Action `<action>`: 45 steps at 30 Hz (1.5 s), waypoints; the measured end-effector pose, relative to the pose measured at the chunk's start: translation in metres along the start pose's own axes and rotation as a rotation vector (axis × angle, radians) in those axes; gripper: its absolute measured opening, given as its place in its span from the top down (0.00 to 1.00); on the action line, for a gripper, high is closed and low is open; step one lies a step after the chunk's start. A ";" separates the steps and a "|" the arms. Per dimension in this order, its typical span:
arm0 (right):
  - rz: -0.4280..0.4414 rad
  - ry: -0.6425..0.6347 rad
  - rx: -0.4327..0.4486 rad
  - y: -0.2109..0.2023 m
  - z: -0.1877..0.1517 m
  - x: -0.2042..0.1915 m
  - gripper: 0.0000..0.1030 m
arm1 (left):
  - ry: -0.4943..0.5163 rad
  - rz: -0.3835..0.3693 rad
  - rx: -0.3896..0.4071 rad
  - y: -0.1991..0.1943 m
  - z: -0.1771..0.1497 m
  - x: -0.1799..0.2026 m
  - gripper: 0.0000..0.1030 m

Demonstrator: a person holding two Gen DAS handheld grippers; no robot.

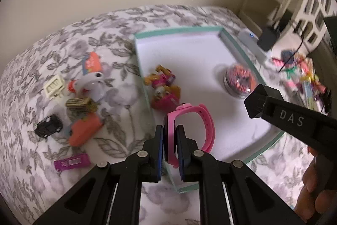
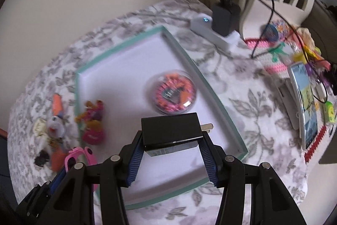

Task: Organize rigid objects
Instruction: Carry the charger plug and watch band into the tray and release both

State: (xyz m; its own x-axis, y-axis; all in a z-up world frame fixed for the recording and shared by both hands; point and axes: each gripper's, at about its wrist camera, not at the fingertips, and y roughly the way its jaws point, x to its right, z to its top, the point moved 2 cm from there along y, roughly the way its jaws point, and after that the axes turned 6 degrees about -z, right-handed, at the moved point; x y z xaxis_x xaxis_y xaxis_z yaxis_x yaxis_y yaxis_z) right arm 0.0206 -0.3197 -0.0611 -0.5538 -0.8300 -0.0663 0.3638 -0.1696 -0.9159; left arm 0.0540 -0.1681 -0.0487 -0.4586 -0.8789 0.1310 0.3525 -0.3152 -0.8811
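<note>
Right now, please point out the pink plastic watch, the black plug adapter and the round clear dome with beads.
Pink plastic watch (image 1: 207, 125): left wrist view, on its strap loop.
Black plug adapter (image 2: 171, 127): right wrist view, top face.
Round clear dome (image 2: 171, 91): right wrist view, its top.

- The left gripper (image 1: 170, 136) points steeply down, its blue-padded jaws pinched nearly together on the face of a pink watch (image 1: 190, 125), right over the near-left wall of the teal-edged tray (image 1: 240, 45).
- The right gripper (image 2: 171, 153) also tilts steeply down over that tray's near half, jaws part-way apart and pressed on a black charger block (image 2: 171, 132).
- Bare fingers (image 1: 313, 187) wrap the right gripper's handle, beyond the tray's near corner.
</note>
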 end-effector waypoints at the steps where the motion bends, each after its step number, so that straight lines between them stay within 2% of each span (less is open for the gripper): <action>1: -0.009 0.000 -0.013 0.004 -0.001 0.001 0.46 | 0.022 0.012 -0.013 0.006 -0.002 0.005 0.88; 5: -0.040 -0.001 -0.065 0.020 -0.007 0.006 0.46 | 0.078 0.027 -0.062 0.022 -0.009 0.018 0.88; 13: -0.064 -0.014 -0.118 0.036 -0.016 0.006 0.46 | 0.043 0.003 -0.099 0.036 -0.014 0.016 0.88; 24: -0.078 -0.037 -0.093 0.028 -0.014 -0.001 0.45 | 0.002 -0.031 -0.097 0.037 -0.012 0.006 0.85; 26: -0.077 -0.038 -0.083 0.025 -0.013 -0.003 0.44 | -0.004 -0.041 -0.089 0.036 -0.011 0.005 0.81; 28: -0.074 -0.039 -0.071 0.021 -0.012 -0.003 0.41 | -0.009 -0.058 -0.076 0.033 -0.009 0.004 0.71; 32: -0.067 -0.038 -0.046 0.011 -0.009 -0.004 0.41 | -0.007 -0.066 -0.049 0.027 -0.007 0.004 0.63; 34: -0.064 -0.040 -0.022 0.005 -0.007 -0.004 0.41 | -0.002 -0.055 -0.025 0.022 -0.005 0.003 0.54; 39: -0.046 -0.026 0.050 -0.018 -0.001 -0.005 0.37 | -0.028 -0.066 0.025 0.009 0.001 -0.003 0.52; 41: -0.042 -0.019 0.084 -0.026 0.001 -0.004 0.32 | -0.034 -0.059 0.047 0.004 0.003 -0.007 0.47; 42: -0.042 -0.016 0.094 -0.028 0.002 -0.003 0.30 | -0.039 -0.048 0.063 0.000 0.005 -0.011 0.41; 45: -0.033 -0.004 0.115 -0.032 0.004 -0.003 0.29 | -0.070 -0.025 0.086 -0.007 0.008 -0.022 0.39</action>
State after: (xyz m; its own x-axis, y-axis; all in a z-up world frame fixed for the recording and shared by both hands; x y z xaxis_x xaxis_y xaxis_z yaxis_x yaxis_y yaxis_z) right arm 0.0136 -0.3142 -0.0297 -0.5642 -0.8249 -0.0356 0.4289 -0.2560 -0.8663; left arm 0.0682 -0.1492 -0.0424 -0.4113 -0.8922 0.1867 0.4115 -0.3645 -0.8353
